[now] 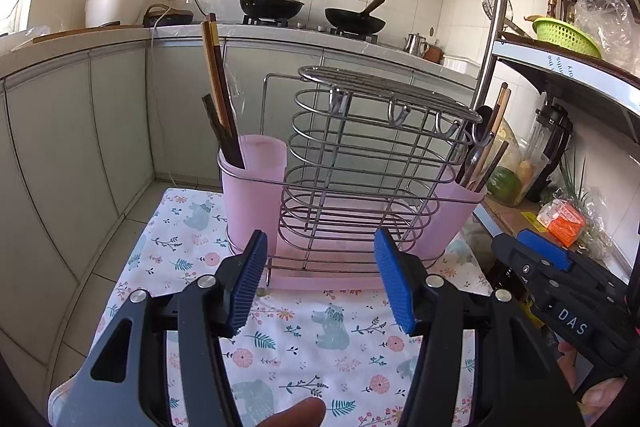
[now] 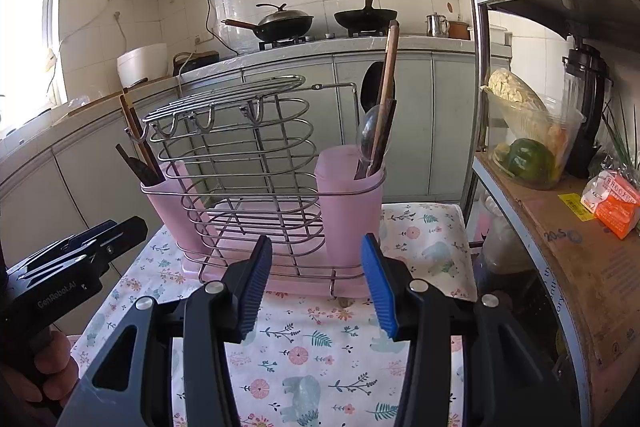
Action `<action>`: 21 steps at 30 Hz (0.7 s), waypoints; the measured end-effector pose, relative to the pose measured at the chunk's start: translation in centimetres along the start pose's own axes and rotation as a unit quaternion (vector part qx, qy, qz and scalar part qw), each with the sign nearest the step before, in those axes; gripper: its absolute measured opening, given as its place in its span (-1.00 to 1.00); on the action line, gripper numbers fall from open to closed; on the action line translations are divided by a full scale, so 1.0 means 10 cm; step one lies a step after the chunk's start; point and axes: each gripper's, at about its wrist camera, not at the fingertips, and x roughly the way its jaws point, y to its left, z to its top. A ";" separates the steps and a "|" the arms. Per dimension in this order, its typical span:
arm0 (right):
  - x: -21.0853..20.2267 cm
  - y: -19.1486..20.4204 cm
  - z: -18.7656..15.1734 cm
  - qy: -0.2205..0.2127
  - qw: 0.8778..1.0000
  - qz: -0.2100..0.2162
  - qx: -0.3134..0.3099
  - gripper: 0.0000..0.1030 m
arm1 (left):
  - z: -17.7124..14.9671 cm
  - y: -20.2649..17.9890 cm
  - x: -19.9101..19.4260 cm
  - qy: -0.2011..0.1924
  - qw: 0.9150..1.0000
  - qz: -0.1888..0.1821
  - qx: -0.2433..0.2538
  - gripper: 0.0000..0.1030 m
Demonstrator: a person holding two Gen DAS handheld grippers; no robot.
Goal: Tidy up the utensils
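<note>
A wire utensil rack (image 1: 360, 163) (image 2: 240, 163) stands on a pink tray on a small table with a floral cloth (image 1: 320, 343) (image 2: 320, 355). Its left pink cup (image 1: 254, 187) (image 2: 168, 203) holds upright chopsticks (image 1: 218, 87) (image 2: 138, 147). Its right pink cup (image 1: 456, 215) (image 2: 348, 203) holds spoons and chopsticks (image 2: 380, 115) (image 1: 486, 147). My left gripper (image 1: 320, 283) hangs open just in front of the rack, with nothing between its blue pads. My right gripper (image 2: 316, 283) is open too, empty, in front of the right cup. Each gripper shows at the edge of the other's view.
A metal shelf (image 2: 560, 227) stands close on the right with a container of vegetables (image 2: 528, 143), an orange packet (image 2: 616, 203) and a green basket (image 1: 564, 35). Behind are grey cabinets and a counter with two woks (image 1: 272, 3) (image 1: 354, 19). Tiled floor lies to the left.
</note>
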 end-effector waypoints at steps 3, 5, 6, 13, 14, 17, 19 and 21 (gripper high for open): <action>0.00 0.00 0.00 0.000 1.000 0.000 0.000 -0.11 | 0.00 -0.01 0.00 0.000 1.000 0.000 0.001 0.09; 0.00 0.00 0.00 -0.001 1.000 0.000 0.000 -0.11 | 0.00 -0.02 -0.01 0.000 1.000 0.000 0.001 0.09; -0.01 0.01 0.00 -0.001 1.000 -0.001 0.000 -0.11 | 0.00 -0.02 -0.01 0.001 1.000 0.000 0.002 0.09; -0.02 0.01 0.00 -0.002 1.000 -0.002 -0.002 -0.11 | -0.01 -0.05 -0.03 0.002 1.000 0.002 0.012 0.09; -0.02 0.01 0.00 -0.002 1.000 -0.002 -0.002 -0.11 | -0.01 -0.05 -0.03 0.002 1.000 0.002 0.012 0.09; -0.03 0.01 0.00 -0.002 1.000 -0.002 -0.003 -0.11 | 0.00 -0.05 -0.03 0.002 1.000 0.004 0.014 0.09; -0.04 0.02 0.01 -0.003 1.000 -0.002 -0.004 -0.11 | -0.01 -0.05 -0.02 0.002 1.000 0.004 0.016 0.09; -0.04 0.03 0.01 -0.003 1.000 -0.002 -0.006 -0.11 | -0.01 -0.05 -0.02 0.003 1.000 0.007 0.018 0.09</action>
